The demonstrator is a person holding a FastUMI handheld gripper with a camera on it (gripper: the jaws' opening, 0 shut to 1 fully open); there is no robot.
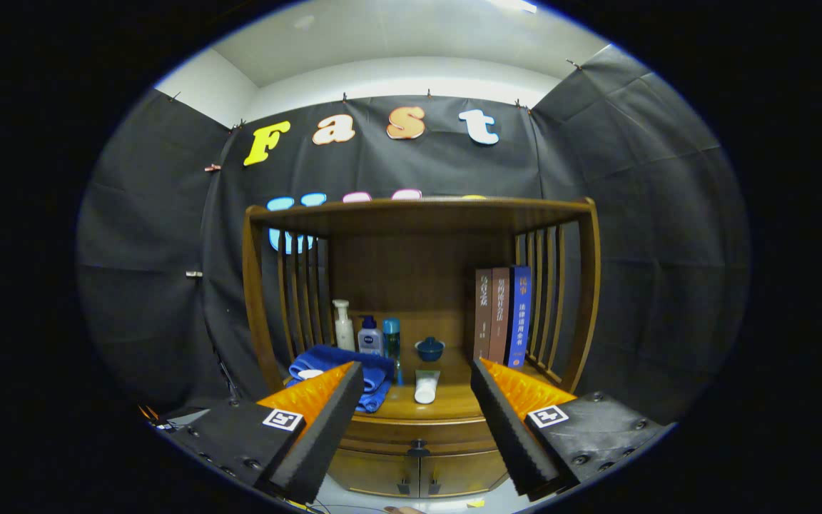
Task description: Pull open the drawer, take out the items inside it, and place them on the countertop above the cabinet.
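A wooden cabinet (418, 428) stands ahead of me, with its drawer front (389, 432) shut and a dark knob (418, 450) at its middle, below and between my fingers. My gripper (417, 368) is open, nothing between the fingers, some way back from the cabinet. On the countertop (454, 403) above the drawer lie a blue towel (343, 364) and a white tube (426, 386). Two lower doors (418, 475) with small handles sit under the drawer.
At the back of the countertop stand a white pump bottle (343, 325), a small white-and-blue bottle (369, 335), a teal bottle (392, 335) and a blue lidded bowl (429, 348). Three books (502, 314) stand upright at the right. Slatted wooden sides and a top shelf (418, 210) enclose the space.
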